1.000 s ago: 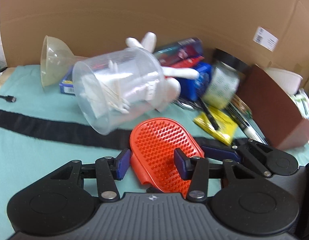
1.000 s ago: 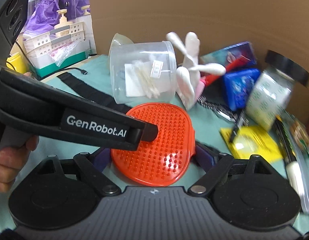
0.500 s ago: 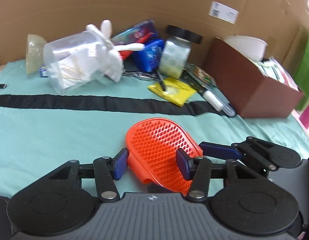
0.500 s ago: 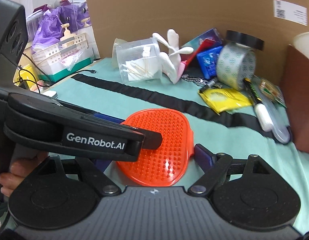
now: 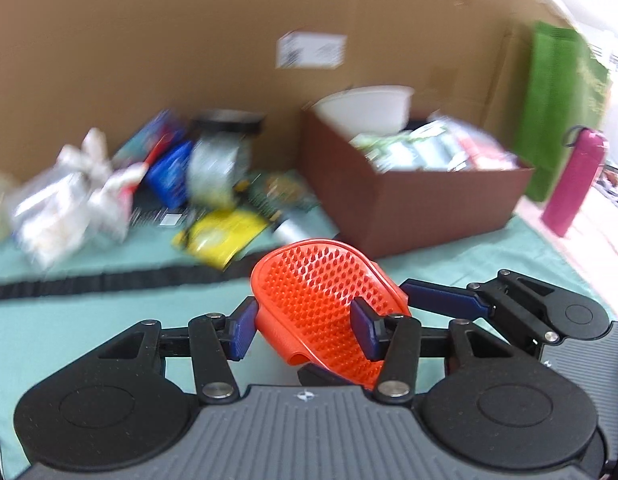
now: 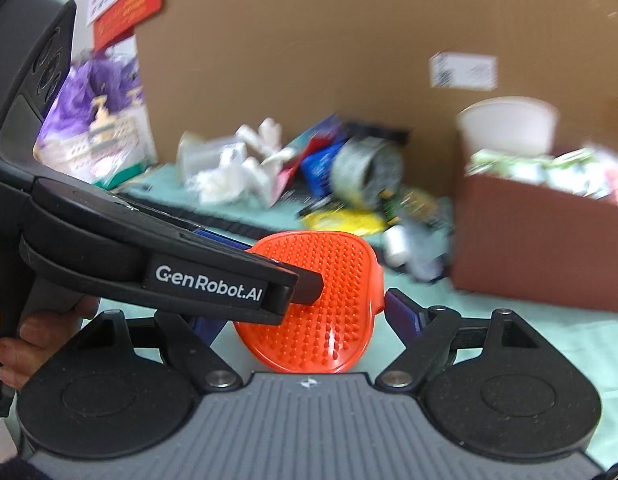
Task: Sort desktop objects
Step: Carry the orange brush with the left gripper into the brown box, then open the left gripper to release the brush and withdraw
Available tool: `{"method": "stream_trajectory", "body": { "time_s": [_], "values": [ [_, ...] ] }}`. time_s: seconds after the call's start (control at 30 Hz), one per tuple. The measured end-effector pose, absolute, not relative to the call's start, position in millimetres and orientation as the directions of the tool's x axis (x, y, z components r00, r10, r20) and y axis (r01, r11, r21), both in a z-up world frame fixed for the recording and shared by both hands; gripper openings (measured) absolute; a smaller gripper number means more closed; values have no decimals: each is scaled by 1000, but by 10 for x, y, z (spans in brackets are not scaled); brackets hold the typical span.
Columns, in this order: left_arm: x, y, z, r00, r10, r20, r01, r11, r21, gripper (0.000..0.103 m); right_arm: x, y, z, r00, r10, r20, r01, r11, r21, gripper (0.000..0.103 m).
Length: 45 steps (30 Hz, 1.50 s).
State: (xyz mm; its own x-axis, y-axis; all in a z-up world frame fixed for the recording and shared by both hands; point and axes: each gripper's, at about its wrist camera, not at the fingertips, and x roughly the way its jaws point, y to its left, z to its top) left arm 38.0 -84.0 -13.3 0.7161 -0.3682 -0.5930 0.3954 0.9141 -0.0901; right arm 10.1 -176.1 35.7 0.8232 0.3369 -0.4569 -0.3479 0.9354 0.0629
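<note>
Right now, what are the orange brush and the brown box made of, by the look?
Orange brush: probably soft rubber or silicone, matte; moulded in one piece with rows of small nubs, a slight sheen on some.
Brown box: likely cardboard, matte brown; thin straight walls, open top. Blur leaves the surface detail open.

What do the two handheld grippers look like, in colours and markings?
Each gripper, left gripper and right gripper, has a ribbed grey body with a small star logo, two round black pods, black linkage bars with silver rivets, and blue finger pads. The left one's black side reads "GenRobot.AI" in white. A bare hand grips its handle.
</note>
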Motion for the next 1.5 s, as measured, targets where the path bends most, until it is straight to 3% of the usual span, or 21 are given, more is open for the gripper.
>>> {"method": "stream_trajectory", "body": {
  "time_s": [0.43,0.7,0.9,1.07,1.17,1.33,1.5],
  "values": [
    [726,-1617,483,740,-510,-438,549,835,-44,53,177,-2517,918,955,153,-255,-161,987,-11,81],
    [1124,-1963,566,733,-547,-404,587,809,-28,52,532,-2905,1039,977,73,-202,-74,997,0,80],
    [1428,-2141,443,736,-526,-425,581,814,0,51,883,-3146,935,975,70,-210,-66,997,28,81],
    [1517,-2059,311,739,-500,-451,557,831,-9,73,1236,-3242,702,953,36,-301,-34,999,12,86],
    [1461,-1922,282,736,-526,-427,562,826,-50,76,1132,-3169,633,962,-14,-273,-6,998,-69,89],
    [1416,-1890,263,725,-541,-427,566,821,-79,77,984,-3219,652,969,-4,-248,10,1000,24,89],
    [1362,-1896,237,716,-546,-435,570,817,-87,85,867,-3176,711,969,1,-248,9,999,40,88]
  ]
}}
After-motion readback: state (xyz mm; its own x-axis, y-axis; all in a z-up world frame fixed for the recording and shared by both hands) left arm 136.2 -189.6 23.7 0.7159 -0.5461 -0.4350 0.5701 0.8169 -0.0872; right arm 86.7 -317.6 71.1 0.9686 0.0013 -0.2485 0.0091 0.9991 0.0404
